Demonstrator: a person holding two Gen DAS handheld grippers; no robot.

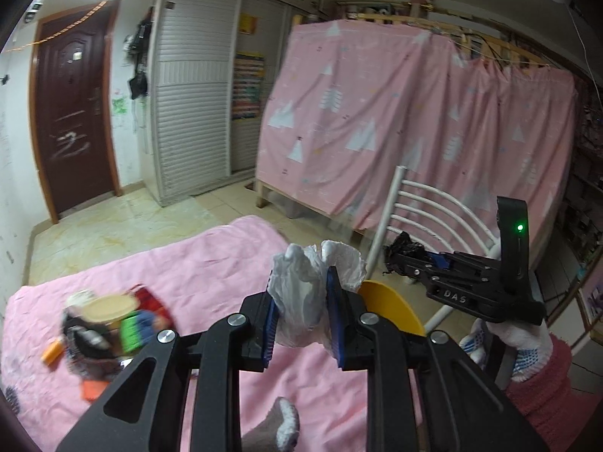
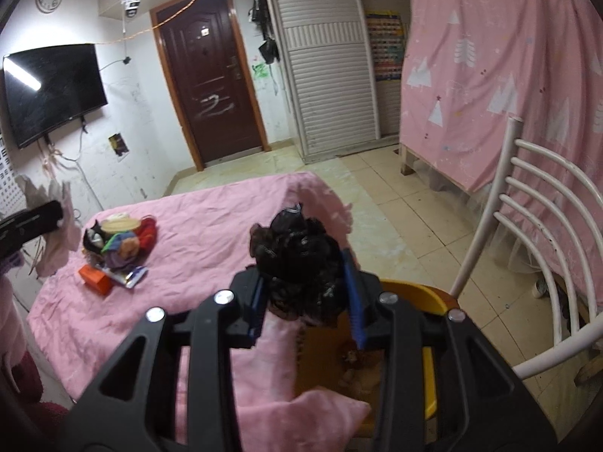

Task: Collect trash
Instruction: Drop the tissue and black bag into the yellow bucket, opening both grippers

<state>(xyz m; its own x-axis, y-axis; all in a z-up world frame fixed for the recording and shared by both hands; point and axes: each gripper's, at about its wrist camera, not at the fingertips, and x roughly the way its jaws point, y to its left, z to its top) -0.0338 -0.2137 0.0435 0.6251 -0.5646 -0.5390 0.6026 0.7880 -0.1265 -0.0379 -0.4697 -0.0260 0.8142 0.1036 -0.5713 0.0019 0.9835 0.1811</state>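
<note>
**Both tongs loaded, one pile waiting**

Your left gripper (image 1: 301,310) is clamping a crumpled white wad (image 1: 305,293), paper or thin plastic, between its blue pads; the wad is bulging up past the fingertips. Your right gripper (image 2: 307,293) is pinching a scrunched black bag (image 2: 297,260) in the same way, its jaws closed onto the bundle rather than fully together. In the left wrist view that same right tool is showing at three o'clock, carried by your gloved hand (image 1: 524,354).

Directly beneath both loads, at about five o'clock of the right gripper's tips, the yellow bin (image 2: 429,369) is sitting against the edge of the pink bedspread (image 2: 211,226), with what look like scraps already lying in it. A flap of the spread is draping over its near rim. So you are carrying two pieces that seem close to being dropped, though neither is released yet.

What is left is lying out at ten o'clock on the bedspread: a small pile of litter (image 2: 117,241), including a round-lidded cup, crumpled coloured wrappers and an orange box (image 2: 96,278) at its near side. I judge you are roughly midway: two items in hand, one cluster untouched.

At three o'clock, the white chair (image 2: 535,233) is standing beside the bin.
</note>
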